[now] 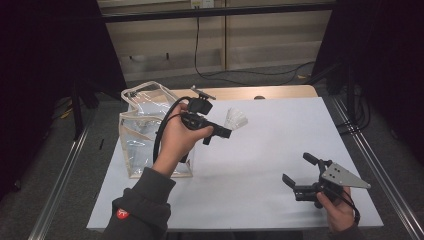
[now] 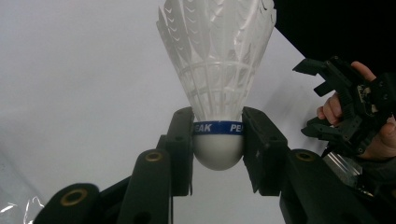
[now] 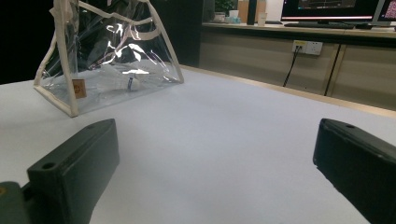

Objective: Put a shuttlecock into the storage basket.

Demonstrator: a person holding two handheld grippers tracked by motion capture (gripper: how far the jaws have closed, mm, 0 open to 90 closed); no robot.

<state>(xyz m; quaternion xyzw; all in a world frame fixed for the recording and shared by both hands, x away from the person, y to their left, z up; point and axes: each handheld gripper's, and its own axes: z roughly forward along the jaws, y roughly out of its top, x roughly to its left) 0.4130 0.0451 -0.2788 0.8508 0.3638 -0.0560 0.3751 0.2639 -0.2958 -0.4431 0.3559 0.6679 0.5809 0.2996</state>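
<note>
A white shuttlecock (image 2: pixel 218 70) with a blue band is clamped by its cork base in my left gripper (image 2: pixel 218 151), feathers pointing away. In the high view that gripper (image 1: pixel 227 131) is held above the table beside a clear plastic bag (image 1: pixel 142 127), with the shuttlecock (image 1: pixel 235 119) sticking out toward the right. The bag (image 3: pixel 107 56) stands upright with cream trim, and another shuttlecock (image 3: pixel 122 77) lies inside it. My right gripper (image 1: pixel 298 170) rests low at the table's near right, its jaws wide apart with nothing between them.
The table (image 1: pixel 280 140) is covered with a white sheet. Metal rails (image 1: pixel 60 170) run along both sides of it. A wooden wall with a dangling cable (image 1: pixel 200 55) stands beyond the far edge.
</note>
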